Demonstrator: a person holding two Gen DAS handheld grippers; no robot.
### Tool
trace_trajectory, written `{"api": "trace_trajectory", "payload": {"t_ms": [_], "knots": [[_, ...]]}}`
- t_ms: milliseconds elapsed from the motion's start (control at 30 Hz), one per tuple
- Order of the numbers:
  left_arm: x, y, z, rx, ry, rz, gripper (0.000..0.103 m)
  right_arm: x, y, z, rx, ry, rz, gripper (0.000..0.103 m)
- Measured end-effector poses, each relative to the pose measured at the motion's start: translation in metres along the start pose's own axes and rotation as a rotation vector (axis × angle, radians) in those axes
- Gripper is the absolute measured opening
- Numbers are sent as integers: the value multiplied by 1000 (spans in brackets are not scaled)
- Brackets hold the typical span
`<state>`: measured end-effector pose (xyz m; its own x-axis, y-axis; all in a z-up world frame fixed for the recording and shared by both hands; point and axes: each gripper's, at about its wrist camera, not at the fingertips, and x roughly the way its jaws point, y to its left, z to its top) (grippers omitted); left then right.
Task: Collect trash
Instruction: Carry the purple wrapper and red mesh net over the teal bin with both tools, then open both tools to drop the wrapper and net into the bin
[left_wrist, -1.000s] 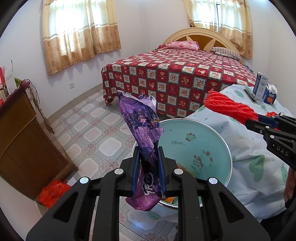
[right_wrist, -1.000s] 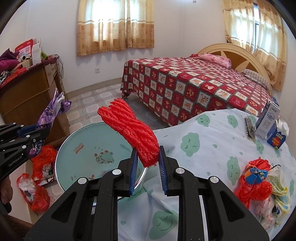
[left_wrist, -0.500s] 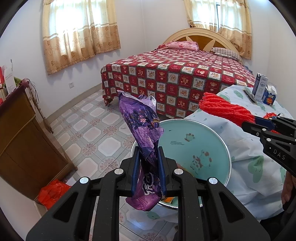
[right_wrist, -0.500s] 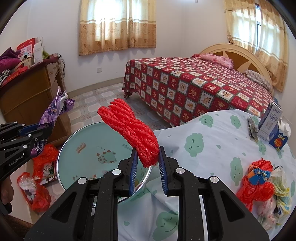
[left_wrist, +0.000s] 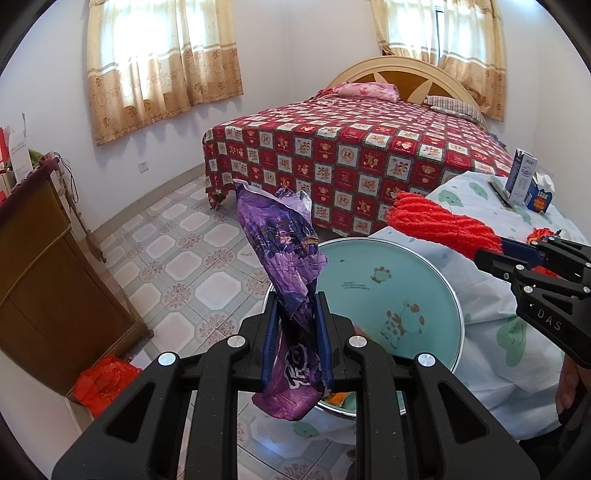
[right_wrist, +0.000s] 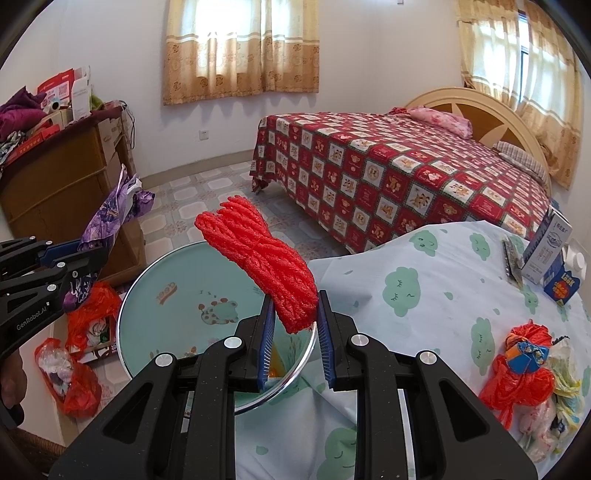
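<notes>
Fingers of the left gripper (left_wrist: 295, 325) are clenched on a crumpled purple wrapper (left_wrist: 286, 254), whose long axis runs up and away from the pads, with its lower end hanging below them. The right gripper (right_wrist: 294, 325) likewise grips a bundle of red cord (right_wrist: 258, 258), pinched at its near end so the length slants up and to the left.

Both pieces are held in the air over or just beside the pale green basin (right_wrist: 162, 291), which sits at the edge of the cloth-covered worktop (right_wrist: 424, 295). The cord's clamped end lies over the basin's near rim, and the wrapper hangs at the basin's left rim as the left wrist view shows it. Judging by this, the basin serves as the collecting bin and lies directly below and ahead of both pairs of fingers, so a release should drop each piece in, the right one more squarely. More trash (right_wrist: 524, 373) waits on the worktop to the right.
</notes>
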<state>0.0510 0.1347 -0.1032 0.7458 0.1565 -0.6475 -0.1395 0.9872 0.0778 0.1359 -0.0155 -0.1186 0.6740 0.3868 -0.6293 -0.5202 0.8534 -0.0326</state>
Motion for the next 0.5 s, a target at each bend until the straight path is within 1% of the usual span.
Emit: {"api": "trace_trajectory", "payload": {"t_ms": [300, 367, 433, 500], "knots": [[1, -8, 1, 15, 4, -19, 20, 1, 3, 0, -7, 4, 8, 24], [1, -12, 1, 18, 0, -26, 23, 3, 5, 0, -12, 6, 15, 24], [0, -10, 2, 19, -3, -33, 24, 4, 6, 0, -14, 5, 24, 29], [0, -13, 1, 25, -2, -38, 30, 5, 5, -1, -12, 4, 23, 37]]}}
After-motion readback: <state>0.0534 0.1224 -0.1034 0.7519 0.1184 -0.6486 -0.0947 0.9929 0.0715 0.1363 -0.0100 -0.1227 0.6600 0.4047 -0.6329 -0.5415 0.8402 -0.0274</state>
